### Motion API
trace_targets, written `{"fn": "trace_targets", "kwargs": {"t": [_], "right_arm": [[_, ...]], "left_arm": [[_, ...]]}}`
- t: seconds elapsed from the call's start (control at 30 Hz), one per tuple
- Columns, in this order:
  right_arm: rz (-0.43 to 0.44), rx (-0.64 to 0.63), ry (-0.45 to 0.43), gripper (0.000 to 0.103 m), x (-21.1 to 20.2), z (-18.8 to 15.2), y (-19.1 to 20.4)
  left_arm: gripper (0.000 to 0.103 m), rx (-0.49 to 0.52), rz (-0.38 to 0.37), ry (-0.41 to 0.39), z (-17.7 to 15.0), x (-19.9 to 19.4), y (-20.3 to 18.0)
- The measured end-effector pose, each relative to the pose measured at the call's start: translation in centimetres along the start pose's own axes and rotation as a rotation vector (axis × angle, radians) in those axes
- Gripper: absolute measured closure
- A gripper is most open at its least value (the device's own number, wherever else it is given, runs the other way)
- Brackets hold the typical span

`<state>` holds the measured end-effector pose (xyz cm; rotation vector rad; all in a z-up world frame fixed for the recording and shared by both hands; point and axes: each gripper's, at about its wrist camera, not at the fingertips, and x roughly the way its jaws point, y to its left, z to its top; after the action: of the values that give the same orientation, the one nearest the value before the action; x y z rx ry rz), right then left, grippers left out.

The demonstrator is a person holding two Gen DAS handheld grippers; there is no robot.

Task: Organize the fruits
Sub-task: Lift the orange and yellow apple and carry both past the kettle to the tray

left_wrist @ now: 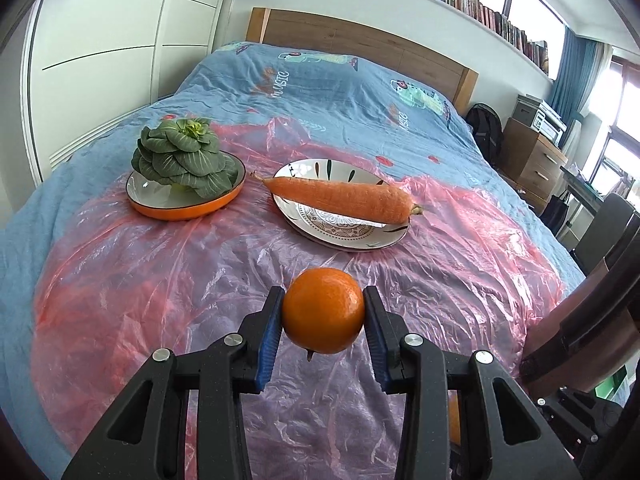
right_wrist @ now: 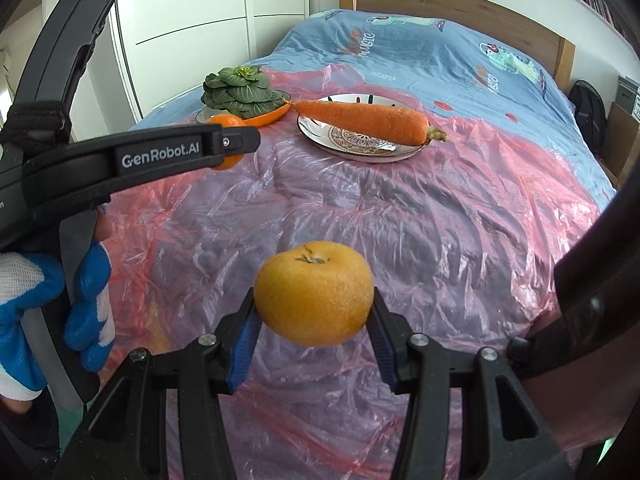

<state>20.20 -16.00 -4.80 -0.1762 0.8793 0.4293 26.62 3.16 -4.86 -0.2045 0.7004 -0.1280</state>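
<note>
On the bed, over a blue printed cover (left_wrist: 328, 92), we found a pink plastic sheet (left_wrist: 168, 288) spread as the working surface. We noted the left gripper (left_wrist: 323, 312) closed on an orange (left_wrist: 323, 310), both blue pads pressed to its sides and the fruit held clear above the sheet. We noted the right gripper (right_wrist: 314, 312) clamped likewise on a yellow-brown pear (right_wrist: 314, 294), stem end up, also clear of the sheet. In the right wrist view, a hand in a blue-and-white glove (right_wrist: 52, 304) held the left gripper's handle. Farther up the sheet we recorded two dishes set near each other: an orange-rimmed plate (left_wrist: 188, 208) bearing a head of bok choy (left_wrist: 182, 158), and a patterned white plate (left_wrist: 352, 236) with a carrot (left_wrist: 340, 198) lying across it, both ends overhanging the rim. We observed a wooden headboard (left_wrist: 360, 40) behind the bed, white wardrobe doors (left_wrist: 112, 48) to the left and a shelf of books (left_wrist: 472, 0) above.
</note>
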Motion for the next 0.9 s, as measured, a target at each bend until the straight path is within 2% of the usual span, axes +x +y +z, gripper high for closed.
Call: {"fn": "trace_targets", "kwargs": {"t": [0.3, 0.4, 0.9], "right_arm": [[-0.011, 0.031, -0.027, 0.035, -4.7, -2.3, 0.0], [-0.019, 0.039, -0.031, 0.035, -6.1, -3.1, -0.1], [-0.067, 0.102, -0.056, 0.035, -13.1, -7.5, -2.1]], "left_arm": [[0.069, 0.022, 0.011, 0.0, -2.7, -3.6, -1.5], [0.069, 0.068, 0.04, -0.002, -4.3, -4.9, -2.6], [0.069, 0.213, 0.012, 0.027, -10.1, -12.2, -8.6]]}}
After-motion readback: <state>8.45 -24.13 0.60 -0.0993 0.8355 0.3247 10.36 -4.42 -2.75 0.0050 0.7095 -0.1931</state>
